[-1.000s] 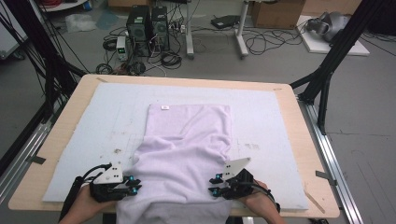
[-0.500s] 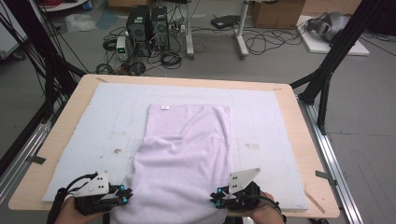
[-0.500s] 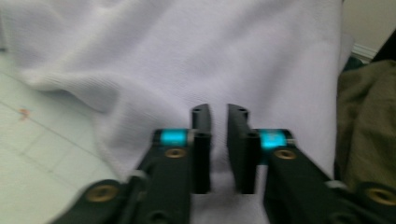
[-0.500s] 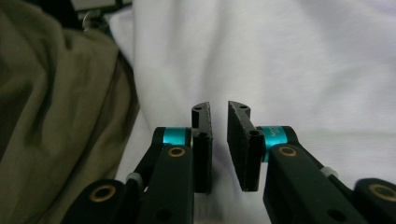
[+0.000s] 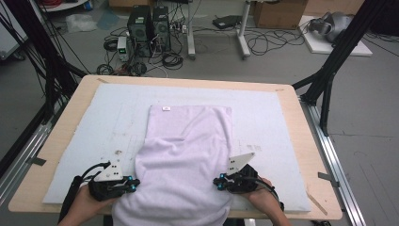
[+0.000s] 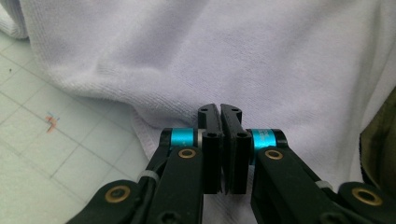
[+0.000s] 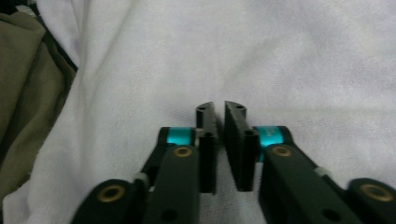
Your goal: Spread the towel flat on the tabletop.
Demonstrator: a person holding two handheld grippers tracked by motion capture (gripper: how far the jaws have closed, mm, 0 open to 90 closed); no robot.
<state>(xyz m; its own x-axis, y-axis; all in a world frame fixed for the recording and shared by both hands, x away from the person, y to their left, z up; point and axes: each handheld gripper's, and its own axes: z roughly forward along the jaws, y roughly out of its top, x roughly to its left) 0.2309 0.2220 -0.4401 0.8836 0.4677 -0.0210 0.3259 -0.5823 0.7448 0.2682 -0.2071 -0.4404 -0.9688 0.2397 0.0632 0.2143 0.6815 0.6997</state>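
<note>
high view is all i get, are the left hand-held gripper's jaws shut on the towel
observer: the left hand-held gripper has just been closing; its jaws meet, with no fold of the towel seen between them
operator: and the right one
observer: the right hand-held gripper has just been closing too; a thin slit stays at the tips, no cloth in it
operator: anything beside the towel there
observer: olive cloth lies past the towel's edge in the right gripper view

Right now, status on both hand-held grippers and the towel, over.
Left hand-held gripper and right hand-held gripper both shut, at the towel's side edges. Towel bunched on the mat, near end overhanging. Nothing in the way.
</note>
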